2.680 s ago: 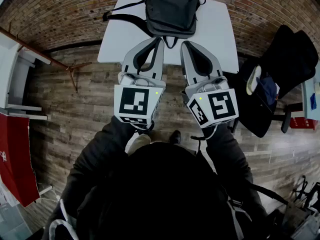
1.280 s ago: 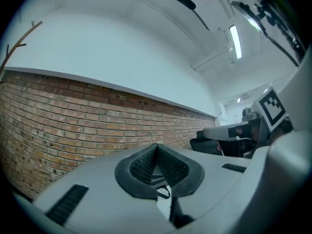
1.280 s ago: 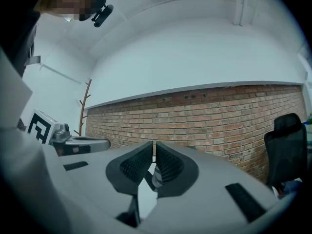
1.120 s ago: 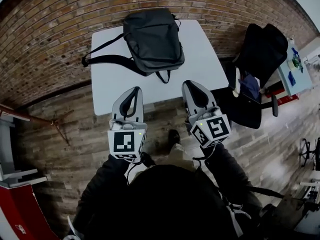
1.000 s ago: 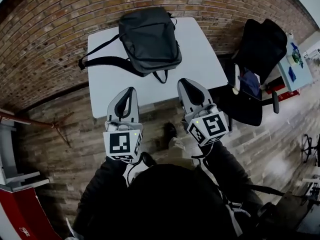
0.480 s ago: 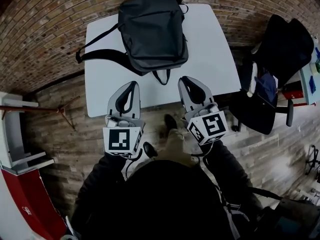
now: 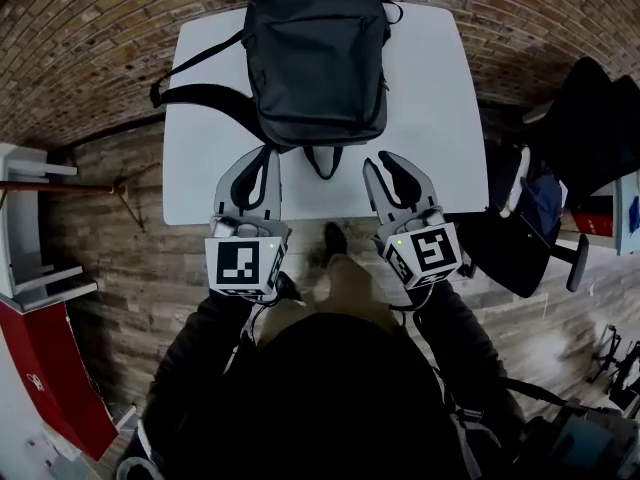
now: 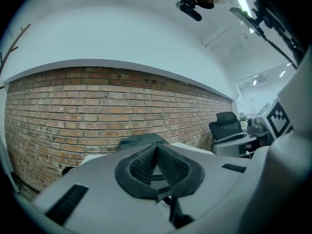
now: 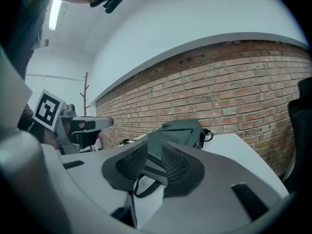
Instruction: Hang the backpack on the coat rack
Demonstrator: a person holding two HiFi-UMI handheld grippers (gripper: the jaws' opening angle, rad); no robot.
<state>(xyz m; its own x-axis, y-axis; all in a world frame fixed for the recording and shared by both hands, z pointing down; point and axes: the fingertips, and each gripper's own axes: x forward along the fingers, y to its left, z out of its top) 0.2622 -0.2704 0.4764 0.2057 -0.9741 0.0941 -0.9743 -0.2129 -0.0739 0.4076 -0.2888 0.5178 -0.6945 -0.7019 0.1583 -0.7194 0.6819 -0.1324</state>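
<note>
A dark grey backpack (image 7: 315,58) lies flat on the white table (image 7: 430,88) against the brick wall, straps trailing left and its top handle loop (image 7: 322,160) pointing toward me. My left gripper (image 7: 264,152) is shut and empty, just short of the bag's near left corner. My right gripper (image 7: 387,161) is over the table's front edge to the right of the loop; its jaws are opening with nothing pressed between them. In the right gripper view the backpack (image 9: 183,128) and loop (image 9: 145,179) lie ahead of the gripper (image 9: 152,147). A wooden coat rack (image 9: 86,101) stands far left.
A black office chair (image 7: 585,128) draped with dark clothes stands right of the table. A white shelf unit (image 7: 30,228) and a red panel (image 7: 60,368) are at the left, with a wooden pole (image 7: 70,185) lying across. The floor is wood plank.
Both grippers have come forward and down to the table's front edge, close to the backpack. The right gripper's jaws have parted; the left stays shut.
</note>
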